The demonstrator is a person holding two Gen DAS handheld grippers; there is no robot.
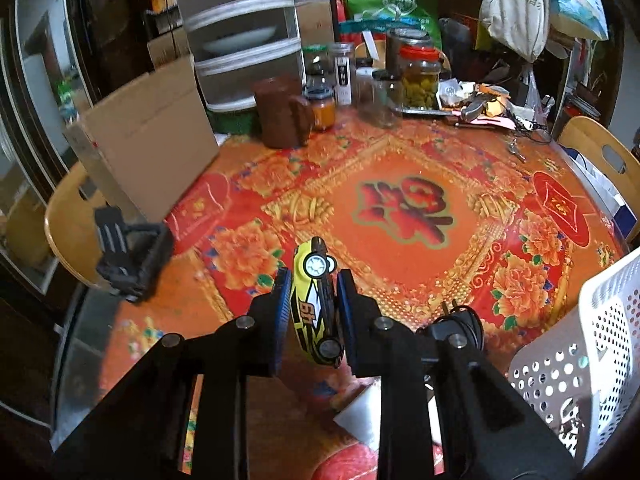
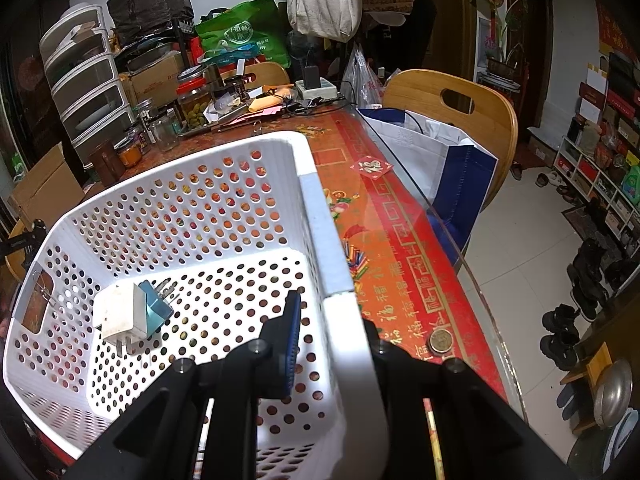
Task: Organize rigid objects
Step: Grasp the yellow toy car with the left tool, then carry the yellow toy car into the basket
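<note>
My left gripper is shut on a yellow toy car, which hangs on its side above the red patterned tablecloth. The blue pads press on the car's roof and underside. My right gripper is shut on the near wall of the white perforated basket, one finger inside and one outside. In the basket lie a white plug adapter and a small blue-green block. The same basket shows at the right edge of the left wrist view.
A black plug with its cord lies on the cloth just right of the car. A black holder sits at the table's left edge by a cardboard sheet. Jars and clutter line the far side. A coin and coloured sticks lie right of the basket.
</note>
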